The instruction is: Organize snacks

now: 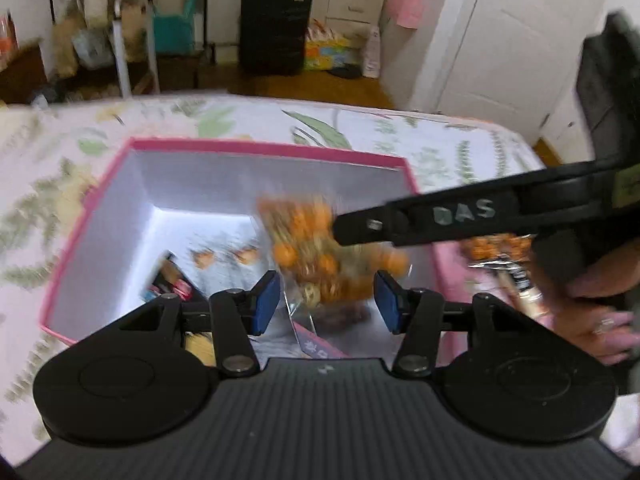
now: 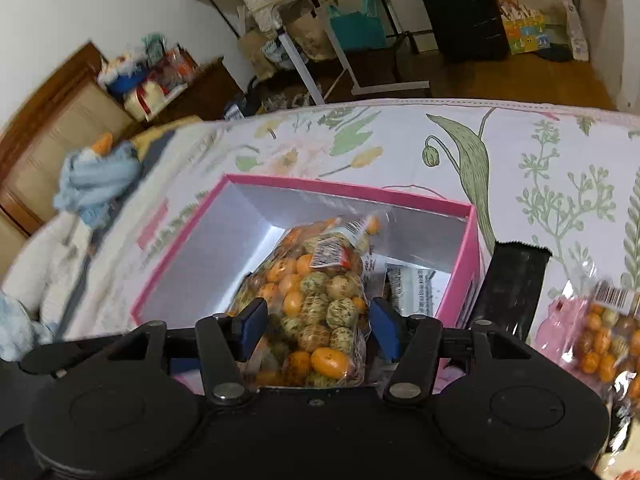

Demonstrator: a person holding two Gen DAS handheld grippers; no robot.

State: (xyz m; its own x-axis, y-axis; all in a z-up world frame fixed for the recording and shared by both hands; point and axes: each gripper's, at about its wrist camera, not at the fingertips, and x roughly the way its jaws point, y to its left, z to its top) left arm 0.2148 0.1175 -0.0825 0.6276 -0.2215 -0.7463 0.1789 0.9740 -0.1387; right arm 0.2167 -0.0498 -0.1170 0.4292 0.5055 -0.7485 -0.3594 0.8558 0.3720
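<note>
A pink box [image 1: 256,147] with a white inside sits on the flowered bed; it also shows in the right wrist view [image 2: 340,190]. A clear bag of orange and speckled candies [image 2: 316,304] lies between the open fingers of my right gripper [image 2: 316,330], over the box; whether the pads touch it I cannot tell. The same bag [image 1: 316,256] shows blurred in the left wrist view, by the right gripper's finger [image 1: 432,222]. My left gripper [image 1: 326,300] is open and empty above the box. Small packets [image 1: 176,280] lie in the box bottom.
A second candy bag [image 2: 608,340] and a black packet [image 2: 516,284] lie on the bed right of the box. A blue cloth [image 2: 96,180] lies at the left. A black suitcase [image 1: 276,24], desk legs and a white door [image 1: 516,40] stand beyond the bed.
</note>
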